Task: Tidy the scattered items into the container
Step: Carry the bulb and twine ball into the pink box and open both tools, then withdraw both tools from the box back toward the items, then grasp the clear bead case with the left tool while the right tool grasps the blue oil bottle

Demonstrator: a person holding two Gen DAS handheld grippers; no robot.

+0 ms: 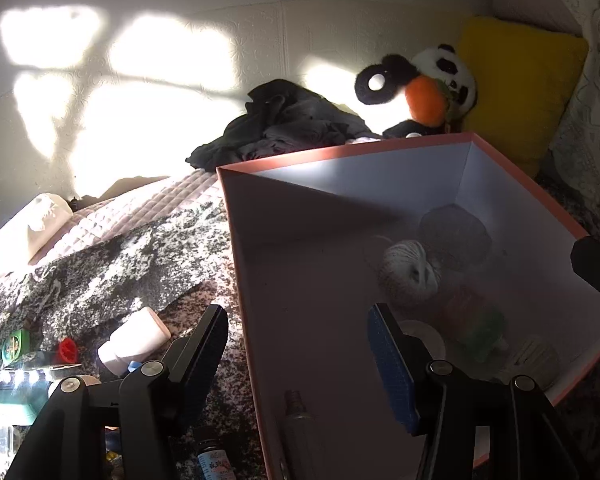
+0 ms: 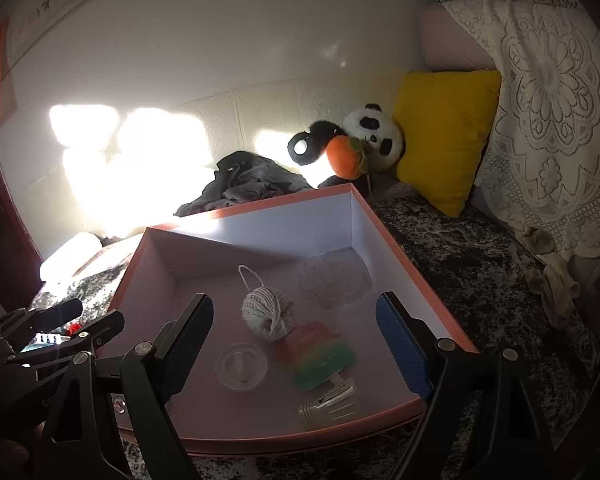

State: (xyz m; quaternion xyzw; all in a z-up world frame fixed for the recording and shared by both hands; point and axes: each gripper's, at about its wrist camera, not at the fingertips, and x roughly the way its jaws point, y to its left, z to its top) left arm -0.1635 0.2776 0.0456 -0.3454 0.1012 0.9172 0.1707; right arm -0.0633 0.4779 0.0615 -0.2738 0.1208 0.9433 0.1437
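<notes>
Beside the pink box's (image 1: 236,240) left wall on the bedspread (image 1: 100,264), your empty, spread left gripper (image 1: 298,354) nears a light, slick white bottle (image 1: 134,340); pinch its stiff midsection.

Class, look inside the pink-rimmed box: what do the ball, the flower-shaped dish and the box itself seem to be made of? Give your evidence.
Ball: pale twine or cotton string, matte; wound strands and a loose loop show.
Flower-shaped dish: clear glass or plastic, glossy; the box floor shows through it.
Box: probably cardboard, with thin, straight walls, a matte white lining and a pink outside.
</notes>
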